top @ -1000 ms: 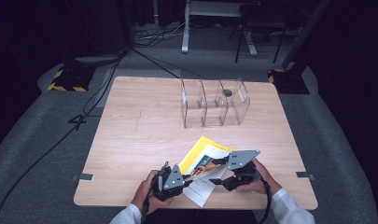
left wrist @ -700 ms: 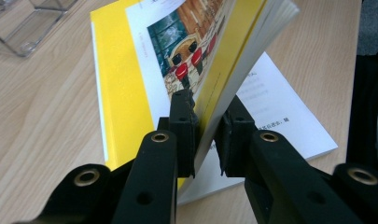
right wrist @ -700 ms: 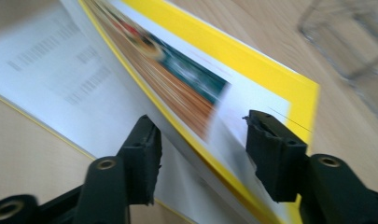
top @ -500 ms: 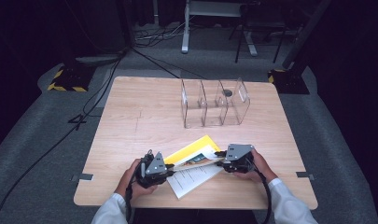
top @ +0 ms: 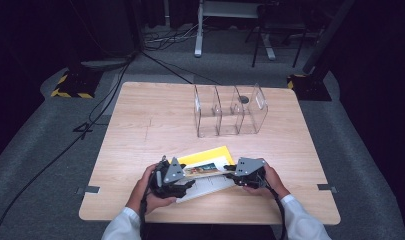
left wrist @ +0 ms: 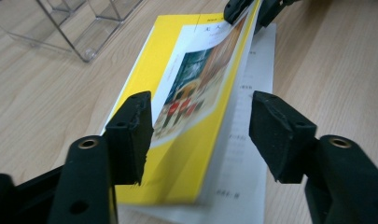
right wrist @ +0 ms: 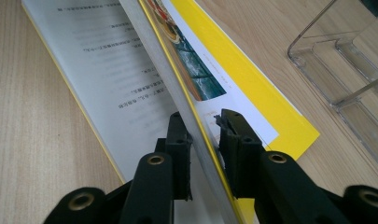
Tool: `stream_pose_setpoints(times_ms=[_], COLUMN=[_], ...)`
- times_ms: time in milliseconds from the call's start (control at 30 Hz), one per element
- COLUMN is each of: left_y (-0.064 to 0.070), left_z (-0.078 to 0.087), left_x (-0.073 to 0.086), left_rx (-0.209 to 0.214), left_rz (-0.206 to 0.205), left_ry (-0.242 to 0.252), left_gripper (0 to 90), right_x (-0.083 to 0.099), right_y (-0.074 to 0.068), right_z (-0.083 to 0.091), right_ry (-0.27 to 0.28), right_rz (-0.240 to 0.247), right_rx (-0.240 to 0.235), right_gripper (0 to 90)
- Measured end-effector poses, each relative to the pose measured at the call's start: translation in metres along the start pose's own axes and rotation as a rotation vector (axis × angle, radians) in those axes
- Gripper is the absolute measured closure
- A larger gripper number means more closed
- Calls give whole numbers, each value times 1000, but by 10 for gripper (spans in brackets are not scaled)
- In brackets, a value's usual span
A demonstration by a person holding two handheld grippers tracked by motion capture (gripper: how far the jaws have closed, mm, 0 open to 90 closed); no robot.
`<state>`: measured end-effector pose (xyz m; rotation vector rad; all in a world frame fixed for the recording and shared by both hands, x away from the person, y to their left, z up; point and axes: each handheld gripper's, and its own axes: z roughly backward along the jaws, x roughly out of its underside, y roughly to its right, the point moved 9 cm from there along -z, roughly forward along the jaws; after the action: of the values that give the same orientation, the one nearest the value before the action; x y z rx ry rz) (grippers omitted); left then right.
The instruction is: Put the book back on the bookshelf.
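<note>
A yellow book (top: pixel 206 159) lies open near the table's front edge, with white printed pages (right wrist: pixel 107 60) spread flat beneath it. Its yellow cover and block of pages (left wrist: pixel 191 93) stand raised on edge between the two grippers. My right gripper (top: pixel 231 173) is at the book's right end, and in the right gripper view its jaws (right wrist: pixel 203 135) are shut on the raised block (right wrist: pixel 177 79). My left gripper (top: pixel 187 186) is at the left end. Its jaws (left wrist: pixel 200 135) stand wide open on either side of the block, apart from it.
A clear plastic organizer (top: pixel 230 110) with three upright compartments stands at the back middle of the wooden table (top: pixel 140 130), and one corner of it (left wrist: pixel 79 32) lies just beyond the book. Cables and stand bases are on the dark floor behind.
The book has swung from a diagonal lie to nearly side-to-side between the grippers. My left gripper moved left and forward to the book's left end; the right gripper moved slightly forward with the book.
</note>
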<state>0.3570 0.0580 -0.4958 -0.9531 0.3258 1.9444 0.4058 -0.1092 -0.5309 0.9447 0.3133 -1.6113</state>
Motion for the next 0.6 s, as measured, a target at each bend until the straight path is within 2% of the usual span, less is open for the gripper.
stream_pose_setpoints(times_ms=[67, 100, 133, 167, 200, 233, 267, 400, 467, 533, 600], left_y=[5, 5, 4, 4, 4, 3, 4, 5, 4, 4, 4], left_z=[-11, -11, -16, -22, -24, -26, -27, -28, -28, -27, -25], left_x=[-2, -2, 0, 2, 4, 5, 9, 13, 14, 15, 15], left_rx=[-30, -30, -52, -49, -48, -44, -13, -15, -14, -10, -7], left_rz=[-16, -16, -13, -8, -1, -2, 4, -10, -17, -32, -34], left_ry=[-56, -56, -80, -93, -97, -96, -97, -92, -75, -80, -72], left_gripper=[405, 415, 448, 518, 518, 615, 645, 696, 717, 733, 738], right_x=[-1, -2, -2, -3, -3, -2, -1, 0, 0, 2, 7], right_y=[-1, -2, -2, -2, -2, -3, -3, -3, -2, 1, 6], right_z=[0, -1, -1, -1, -1, -2, -3, -4, -4, -3, 0], right_ry=[-5, -3, -3, -4, -4, -15, -16, -11, 10, 34, 30], right_rz=[3, 5, 7, 11, 11, 17, 16, 9, -24, -50, -54], right_rx=[6, 9, 9, 10, 10, 10, 9, 0, -9, -24, -13], right_gripper=[743, 743, 742, 735, 735, 728, 723, 702, 669, 640, 610])
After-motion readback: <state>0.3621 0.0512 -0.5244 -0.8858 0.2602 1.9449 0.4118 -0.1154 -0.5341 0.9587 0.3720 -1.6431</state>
